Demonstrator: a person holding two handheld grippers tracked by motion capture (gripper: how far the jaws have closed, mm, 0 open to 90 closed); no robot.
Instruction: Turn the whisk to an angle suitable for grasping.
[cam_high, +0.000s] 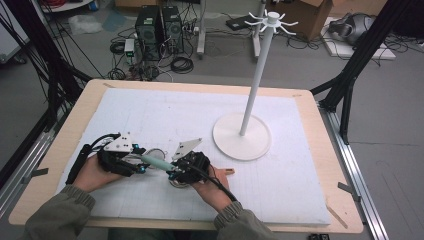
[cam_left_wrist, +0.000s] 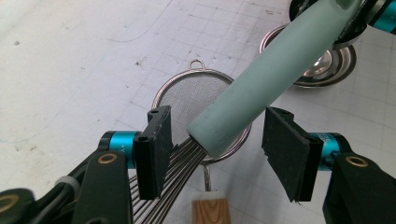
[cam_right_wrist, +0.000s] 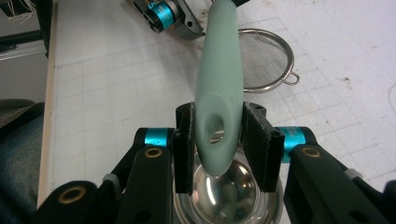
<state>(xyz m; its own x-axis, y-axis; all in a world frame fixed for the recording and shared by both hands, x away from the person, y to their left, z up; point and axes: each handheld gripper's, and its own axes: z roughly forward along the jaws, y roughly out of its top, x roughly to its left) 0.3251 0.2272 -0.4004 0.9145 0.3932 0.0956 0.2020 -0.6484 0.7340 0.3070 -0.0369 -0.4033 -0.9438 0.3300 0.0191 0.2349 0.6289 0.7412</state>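
Your right tongs (cam_right_wrist: 218, 148) are clamped on the hole end of the whisk's mint-green handle (cam_right_wrist: 219, 79), low over the steel bowl (cam_right_wrist: 229, 196). Your left tongs (cam_left_wrist: 217, 149) stand open around its wire end, pads clear. Beneath lie the mesh strainer (cam_left_wrist: 187, 95) and white gridded mat (cam_high: 165, 115) on the wooden bench (cam_high: 330, 140); a white hook stand (cam_high: 242, 136) rises right, computers (cam_high: 160, 27) and cables (cam_high: 181, 64) on the floor.

Lab: computer towers (cam_high: 159, 30) and cable tangles (cam_high: 181, 64) on floor, black rig frame (cam_high: 361, 55), gridded tabletop (cam_high: 150, 115).
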